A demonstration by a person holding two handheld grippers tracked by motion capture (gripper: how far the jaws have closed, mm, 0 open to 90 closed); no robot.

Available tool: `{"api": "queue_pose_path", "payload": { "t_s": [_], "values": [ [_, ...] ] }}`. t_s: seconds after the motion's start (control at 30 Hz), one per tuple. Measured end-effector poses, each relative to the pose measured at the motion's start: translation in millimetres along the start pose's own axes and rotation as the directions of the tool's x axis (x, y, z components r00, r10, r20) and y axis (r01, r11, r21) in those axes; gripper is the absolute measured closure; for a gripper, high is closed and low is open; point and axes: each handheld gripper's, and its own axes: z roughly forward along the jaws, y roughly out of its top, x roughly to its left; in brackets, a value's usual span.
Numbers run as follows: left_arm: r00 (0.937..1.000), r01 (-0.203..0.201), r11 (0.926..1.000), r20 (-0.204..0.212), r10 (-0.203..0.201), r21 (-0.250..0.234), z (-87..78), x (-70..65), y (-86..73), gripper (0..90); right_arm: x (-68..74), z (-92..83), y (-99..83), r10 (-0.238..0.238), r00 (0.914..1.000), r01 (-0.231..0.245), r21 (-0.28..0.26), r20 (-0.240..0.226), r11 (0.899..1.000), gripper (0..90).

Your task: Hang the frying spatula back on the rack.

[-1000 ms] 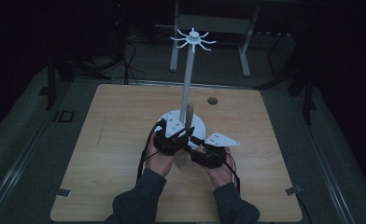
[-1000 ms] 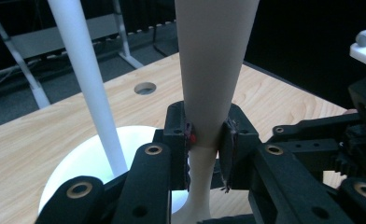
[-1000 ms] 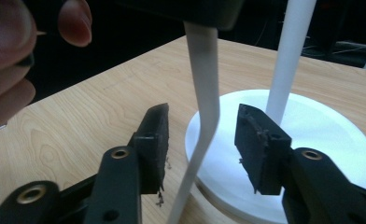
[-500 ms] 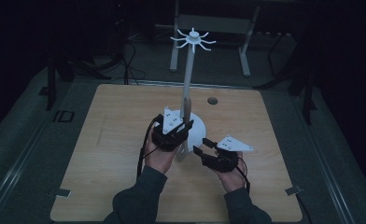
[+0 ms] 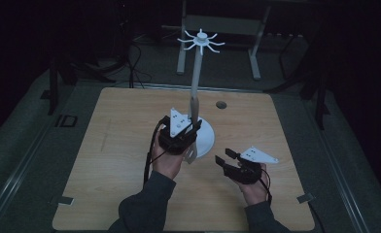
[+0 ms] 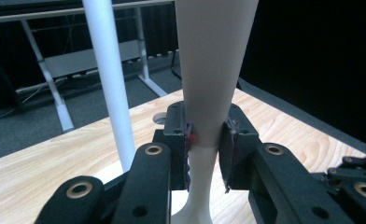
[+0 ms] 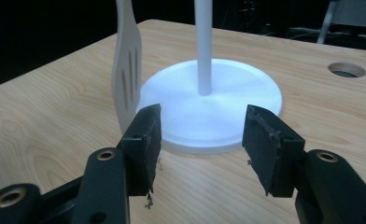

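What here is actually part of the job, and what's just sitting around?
In use:
- slotted spatula, clamped in the left gripper
- white hook stand that the spatula is held beside
- right gripper, jaws just opened, holding nothing

Just there:
- round hole in the wooden table
- metal frame beyond the table

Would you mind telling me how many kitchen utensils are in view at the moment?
1: a pale slotted spatula, clamped in the left gripper beside the white stand's round base. None hang from the stand's top hooks.
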Motion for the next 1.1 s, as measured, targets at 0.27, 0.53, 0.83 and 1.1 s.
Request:
{"api": "queue_pose_path", "payload": {
  "t_s": [0.27, 0.53, 0.83, 1.1],
  "values": [
    [0.9995, 0.003, 1.0, -0.033, -0.003, -0.008, -1.7, 1.9, 18.0, 75.0, -10.8, -11.8, -10.3, 0.018, 0.9994, -0.018, -0.001, 0.029, 1.0, 46.9],
    [0.9956, -0.017, 0.9998, -0.093, 0.016, -0.009, 0.0, -1.7, 35.8, 75.0, -14.6, -18.3, -19.0, 0.042, 0.9983, -0.042, -0.008, 0.039, 0.999, 47.1],
    [0.9882, -0.023, 0.9996, -0.152, 0.02, -0.016, 5.8, -3.7, 52.9, 74.9, -17.8, -20.8, -22.8, 0.056, 0.9973, -0.055, -0.009, 0.047, 0.998, 47.1],
    [0.9807, -0.031, 0.9994, -0.193, 0.028, -0.012, 11.5, -4.9, 63.9, 74.9, -16.6, -19.5, -23.9, 0.054, 0.9976, -0.054, -0.006, 0.042, 0.999, 47.1]
  ]
}}
